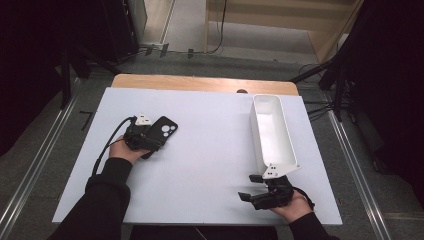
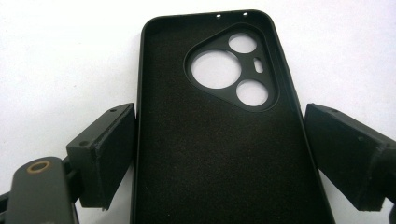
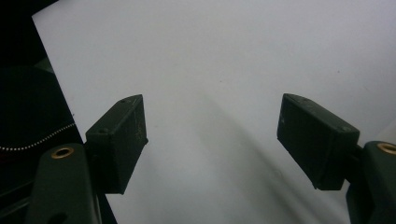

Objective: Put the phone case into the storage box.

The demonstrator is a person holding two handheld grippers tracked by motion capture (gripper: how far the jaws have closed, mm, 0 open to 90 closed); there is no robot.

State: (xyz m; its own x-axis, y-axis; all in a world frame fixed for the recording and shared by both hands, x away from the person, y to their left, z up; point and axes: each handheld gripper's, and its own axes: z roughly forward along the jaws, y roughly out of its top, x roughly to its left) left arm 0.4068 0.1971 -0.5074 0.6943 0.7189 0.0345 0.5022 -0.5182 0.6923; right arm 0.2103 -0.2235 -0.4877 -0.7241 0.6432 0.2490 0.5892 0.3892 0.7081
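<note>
Black jaws of the left hand-held gripper [image 2: 219,154] rise from the bottom of the left gripper view, one on each side of the phone case [image 2: 217,140]. Left pad sits touching or just shy of the case edge; right pad stands a little off it. No firm clamp visible, so counted as open around the case. Case lies flat on the white worktop [image 1: 210,150], inside face up, camera cut-outs toward the top of that frame. In the high view the case [image 1: 165,130] sits at centre left, the left hand-held gripper [image 1: 145,137] over its near end.

Right hand-held gripper [image 1: 252,192], lower right of the high view, is wide open and holds nothing, pointed across bare worktop. White tray [image 1: 272,107] runs up the right side, just beyond it.

Risks, as judged:
- Case is thin and soft-walled; a squeeze on its long edges may bow it, so it pops out of the pads.
- Grip sits near one end; on lifting, the far end could droop and slide free.
- Uneven pad contact could twist the case on the smooth worktop before it is held.
</note>
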